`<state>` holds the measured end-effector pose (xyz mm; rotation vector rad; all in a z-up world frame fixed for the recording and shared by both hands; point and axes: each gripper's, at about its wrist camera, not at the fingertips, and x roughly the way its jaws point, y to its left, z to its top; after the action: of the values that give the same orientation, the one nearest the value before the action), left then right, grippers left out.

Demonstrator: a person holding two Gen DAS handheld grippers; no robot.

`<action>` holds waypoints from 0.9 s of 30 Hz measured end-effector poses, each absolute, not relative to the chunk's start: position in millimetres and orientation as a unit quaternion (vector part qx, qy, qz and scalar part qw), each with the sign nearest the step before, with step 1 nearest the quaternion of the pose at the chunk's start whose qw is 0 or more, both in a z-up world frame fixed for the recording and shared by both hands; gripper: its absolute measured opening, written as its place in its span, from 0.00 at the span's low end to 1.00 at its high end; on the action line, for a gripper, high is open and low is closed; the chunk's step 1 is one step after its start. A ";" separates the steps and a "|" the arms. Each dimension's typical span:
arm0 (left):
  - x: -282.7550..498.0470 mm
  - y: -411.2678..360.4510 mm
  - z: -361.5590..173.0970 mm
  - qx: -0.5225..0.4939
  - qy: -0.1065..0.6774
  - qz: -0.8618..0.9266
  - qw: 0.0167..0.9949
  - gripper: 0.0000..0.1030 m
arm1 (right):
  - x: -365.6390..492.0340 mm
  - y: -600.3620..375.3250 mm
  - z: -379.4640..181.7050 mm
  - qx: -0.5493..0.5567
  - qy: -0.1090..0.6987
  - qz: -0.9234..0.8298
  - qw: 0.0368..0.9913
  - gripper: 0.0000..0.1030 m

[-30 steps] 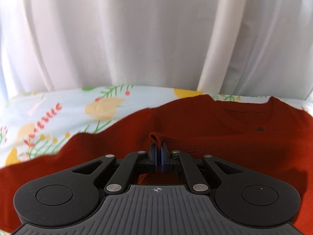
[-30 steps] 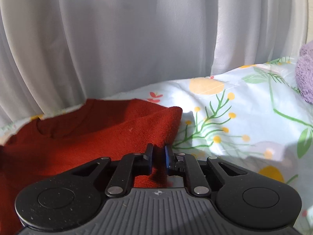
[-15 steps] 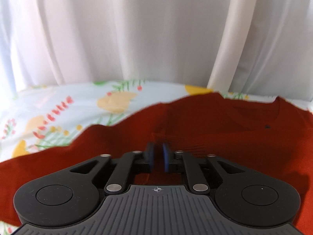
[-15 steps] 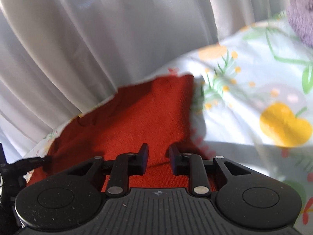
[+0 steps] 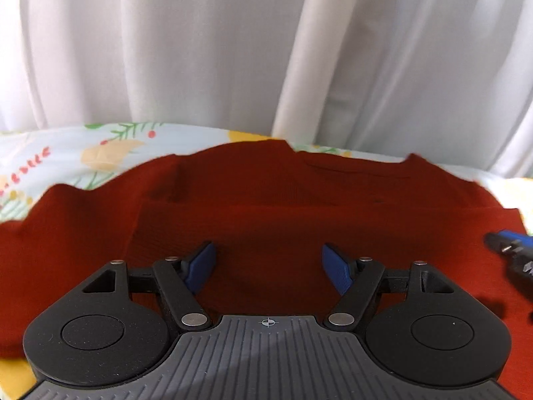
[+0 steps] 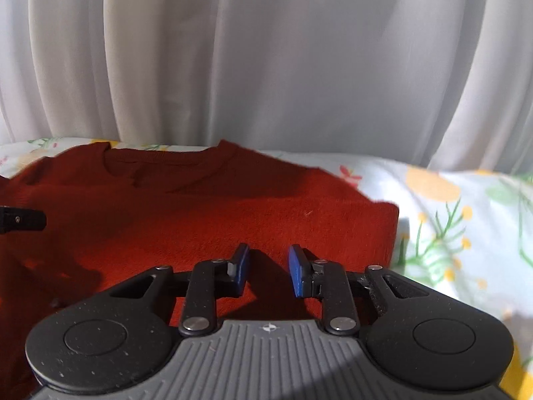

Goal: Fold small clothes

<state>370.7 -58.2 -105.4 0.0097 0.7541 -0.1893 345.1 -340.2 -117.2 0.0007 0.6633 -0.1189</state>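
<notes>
A rust-red knit sweater [image 5: 299, 206] lies on a floral sheet, its lower part folded up over its body, collar at the far side. It also shows in the right wrist view [image 6: 213, 220]. My left gripper [image 5: 268, 266] is wide open and empty just above the folded part. My right gripper [image 6: 268, 268] is open and empty above the sweater's right side. The right gripper's tip [image 5: 509, 250] shows at the right edge of the left wrist view. The left gripper's tip [image 6: 23, 220] shows at the left edge of the right wrist view.
The floral sheet [image 6: 466, 220] extends to the right of the sweater and to the left [image 5: 66, 160]. White curtains [image 5: 266, 50] hang close behind the sheet's far edge.
Both grippers have opened and let go of the sweater's hem, the left one from fully shut to wide open. The folded part now lies flat on the body. The right gripper swung back level.
</notes>
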 end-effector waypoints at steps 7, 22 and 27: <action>372.4 -52.3 -98.2 0.012 0.380 -0.096 0.920 0.97 | 349.1 -348.3 -114.5 0.012 0.318 -0.059 0.946 0.24; 352.5 -51.6 -87.2 0.012 0.377 -0.072 0.923 1.00 | 297.4 -318.8 -121.8 -0.030 0.309 -0.068 0.948 0.27; 344.7 -21.9 -81.3 -0.046 0.409 -0.059 0.909 1.00 | 298.6 -321.3 -121.2 -0.032 0.314 -0.061 0.947 0.27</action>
<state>344.7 -21.9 -81.3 -0.0952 0.8441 -0.1222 298.6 -321.3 -121.2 -0.0645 0.6400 -0.1240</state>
